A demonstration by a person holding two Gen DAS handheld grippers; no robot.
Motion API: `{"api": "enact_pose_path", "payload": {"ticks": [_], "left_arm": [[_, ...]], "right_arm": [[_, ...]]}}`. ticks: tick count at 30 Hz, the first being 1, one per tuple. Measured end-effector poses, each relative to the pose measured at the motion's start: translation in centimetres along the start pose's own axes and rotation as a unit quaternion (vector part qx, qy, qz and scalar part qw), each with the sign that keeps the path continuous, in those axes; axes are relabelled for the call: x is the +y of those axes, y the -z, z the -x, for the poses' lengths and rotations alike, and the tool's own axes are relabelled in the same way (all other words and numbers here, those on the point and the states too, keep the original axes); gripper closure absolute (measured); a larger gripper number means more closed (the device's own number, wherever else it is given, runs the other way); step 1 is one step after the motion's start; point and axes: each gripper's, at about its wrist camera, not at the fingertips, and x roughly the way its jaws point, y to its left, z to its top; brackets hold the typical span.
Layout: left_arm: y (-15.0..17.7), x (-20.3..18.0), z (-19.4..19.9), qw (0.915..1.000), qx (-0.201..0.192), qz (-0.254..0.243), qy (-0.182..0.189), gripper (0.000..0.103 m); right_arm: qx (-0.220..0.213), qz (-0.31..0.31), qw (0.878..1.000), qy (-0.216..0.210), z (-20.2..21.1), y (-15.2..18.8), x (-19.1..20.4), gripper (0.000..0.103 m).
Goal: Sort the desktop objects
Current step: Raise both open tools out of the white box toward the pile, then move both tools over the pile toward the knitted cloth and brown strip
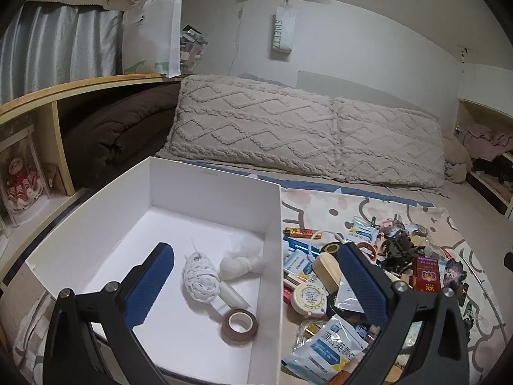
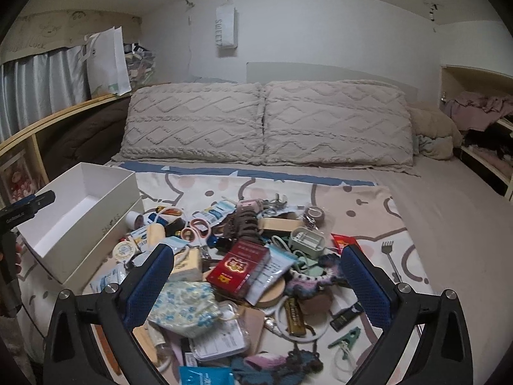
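Note:
A white box (image 1: pixel 271 224) lies on the bed at the left; inside it are a white string bundle (image 1: pixel 200 276), white cotton pieces (image 1: pixel 242 261) and a brown tape roll (image 1: pixel 239 325). My left gripper (image 1: pixel 256 274) hangs open above the box's right wall, holding nothing. To its right lies a pile of small items, with a red pack (image 1: pixel 426 274) and a round tape measure (image 1: pixel 309 296). In the right wrist view my right gripper (image 2: pixel 256 268) stands wide open above the pile, over the red pack (image 2: pixel 239 266) and a patterned face mask (image 2: pixel 186 303). The box (image 2: pixel 96 221) is at the left there.
Two beige pillows (image 2: pixel 266 122) lie across the bed's head. A wooden shelf (image 1: pixel 48 96) runs along the left side with a white bag (image 1: pixel 154 35). The pile sits on a cartoon-print cloth (image 2: pixel 368 205). A green clip (image 2: pixel 346 340) and a small fork-shaped scratcher (image 2: pixel 389 253) lie at the pile's right edge.

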Motion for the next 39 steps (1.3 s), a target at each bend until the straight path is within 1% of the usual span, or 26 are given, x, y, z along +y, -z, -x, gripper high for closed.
{"api": "enact_pose_path", "payload": {"ticks": [3,8,14,23,27,33,37,39], "left_arm": [[0.4,-0.5,0.3,1.0000,-0.005,-0.004,0.003,0.000],[0.8,-1.5,0.7,0.9994,-0.015,-0.012,0.029,0.000],[1.5,-3.1,1.0,0.9983,-0.024,-0.022,0.047,0.000],[2.7,-5.1,1.6,0.9963,-0.033,-0.053,0.059,0.000],[3.2,-6.2,1.8,0.9943,-0.038,-0.070,0.071,0.000],[4.0,-7.8,1.5,0.9908,-0.026,-0.104,0.083,0.000],[4.4,-8.5,1.6,0.9883,-0.021,-0.108,0.106,0.000],[4.8,-9.0,1.6,0.9865,-0.013,-0.109,0.121,0.000]], "right_arm": [[-0.009,-0.006,1.000,0.007,0.2,0.6,-0.9,0.000],[-0.025,-0.011,0.999,0.024,0.8,1.8,-2.2,0.000],[-0.043,-0.007,0.998,0.042,1.0,3.2,-3.0,0.000],[-0.053,-0.013,0.998,0.035,1.3,4.9,-3.8,0.000],[-0.049,-0.012,0.998,0.026,1.2,5.4,-3.9,0.000],[-0.027,-0.001,1.000,0.012,0.2,6.3,-3.4,0.000],[-0.023,0.001,1.000,0.010,0.0,6.8,-3.3,0.000],[-0.017,-0.002,1.000,0.010,-0.2,7.2,-3.4,0.000]]}}
